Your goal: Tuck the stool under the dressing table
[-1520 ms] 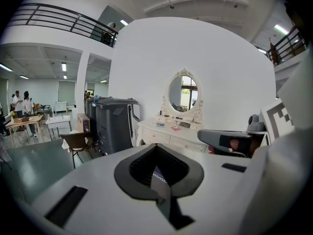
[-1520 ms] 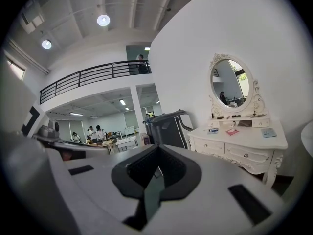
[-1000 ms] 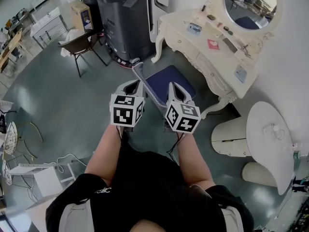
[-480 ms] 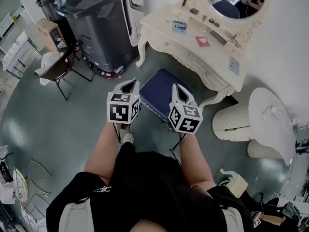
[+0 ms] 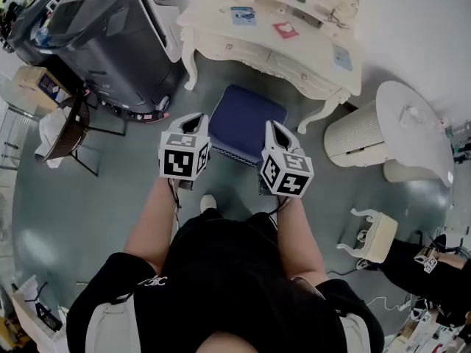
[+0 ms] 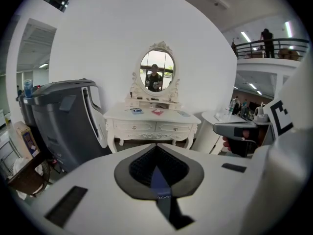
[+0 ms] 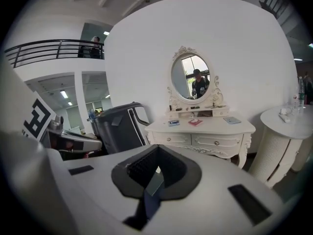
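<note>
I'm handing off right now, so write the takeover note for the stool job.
Left claw: shut, nothing in it, tip at the stool's near left corner.
Right claw: shut, empty, tip at the near right corner. Whether either touches the stool can't be told.
Stool: on the floor just in front of the dressing table, not yet under it.
Done: person stands behind the stool, facing the table.
Left: push the stool forward between the table legs.

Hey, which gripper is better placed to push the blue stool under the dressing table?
Right, narrowly. In the head view the right gripper overlaps the stool at its near right edge; the left gripper sits just off its left side. Both are shut.
</note>
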`<action>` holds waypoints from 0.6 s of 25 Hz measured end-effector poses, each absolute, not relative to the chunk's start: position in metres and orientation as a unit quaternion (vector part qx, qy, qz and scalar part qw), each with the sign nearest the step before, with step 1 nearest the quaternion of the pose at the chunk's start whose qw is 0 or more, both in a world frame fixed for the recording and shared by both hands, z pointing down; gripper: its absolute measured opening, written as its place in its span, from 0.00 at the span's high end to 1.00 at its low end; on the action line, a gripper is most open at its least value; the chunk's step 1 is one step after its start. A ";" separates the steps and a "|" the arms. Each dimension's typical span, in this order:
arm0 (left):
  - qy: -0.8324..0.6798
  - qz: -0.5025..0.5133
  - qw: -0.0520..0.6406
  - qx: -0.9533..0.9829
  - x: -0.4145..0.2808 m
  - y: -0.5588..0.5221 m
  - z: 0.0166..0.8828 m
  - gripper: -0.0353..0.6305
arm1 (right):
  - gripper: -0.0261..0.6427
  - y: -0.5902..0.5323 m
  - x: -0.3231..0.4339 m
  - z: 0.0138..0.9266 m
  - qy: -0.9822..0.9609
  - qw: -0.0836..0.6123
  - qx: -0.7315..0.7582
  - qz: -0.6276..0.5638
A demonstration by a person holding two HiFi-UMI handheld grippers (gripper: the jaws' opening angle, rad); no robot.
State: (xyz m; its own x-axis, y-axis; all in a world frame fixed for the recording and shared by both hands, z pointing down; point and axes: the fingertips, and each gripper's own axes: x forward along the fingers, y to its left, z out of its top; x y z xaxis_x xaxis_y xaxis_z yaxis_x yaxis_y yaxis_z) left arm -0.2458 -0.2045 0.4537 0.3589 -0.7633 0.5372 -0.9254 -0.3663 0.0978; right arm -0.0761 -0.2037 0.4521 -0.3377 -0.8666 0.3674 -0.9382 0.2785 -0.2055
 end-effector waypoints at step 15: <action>-0.393 0.325 0.160 0.845 -0.224 -0.195 0.524 0.95 | 0.93 -0.142 -0.032 0.530 -0.809 0.246 0.505 0.172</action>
